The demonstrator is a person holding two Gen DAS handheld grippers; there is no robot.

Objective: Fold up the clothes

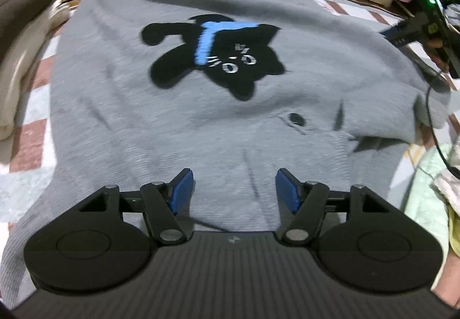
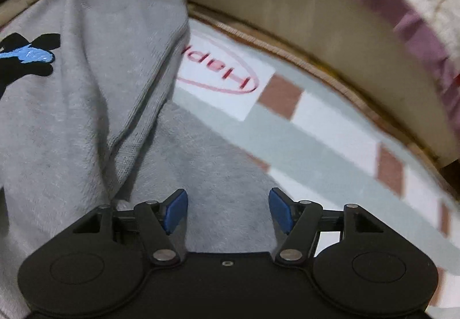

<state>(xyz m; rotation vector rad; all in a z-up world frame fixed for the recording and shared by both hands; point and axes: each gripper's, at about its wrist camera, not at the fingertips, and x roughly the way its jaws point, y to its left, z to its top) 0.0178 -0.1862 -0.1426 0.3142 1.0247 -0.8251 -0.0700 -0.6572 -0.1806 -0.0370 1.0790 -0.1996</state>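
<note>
A grey knit sweater [image 1: 120, 123] with a black cat patch [image 1: 218, 60] and a blue stripe lies spread on a checked cloth. My left gripper [image 1: 233, 189] is open and empty just above the sweater's near part. In the right wrist view the sweater [image 2: 66, 123] fills the left side, with a folded flap over a lower grey layer [image 2: 212, 163]. My right gripper [image 2: 228, 211] is open and empty above that lower layer. The right gripper also shows in the left wrist view [image 1: 422, 28] at the sweater's far right edge.
The checked cloth [image 2: 330, 140] in pink, white and pale green covers the surface, with a red oval print [image 2: 221, 71]. A beige padded rim [image 2: 287, 2] runs behind it. A dark and white object [image 1: 26, 40] lies at the left. Light green fabric [image 1: 425, 192] lies at the right.
</note>
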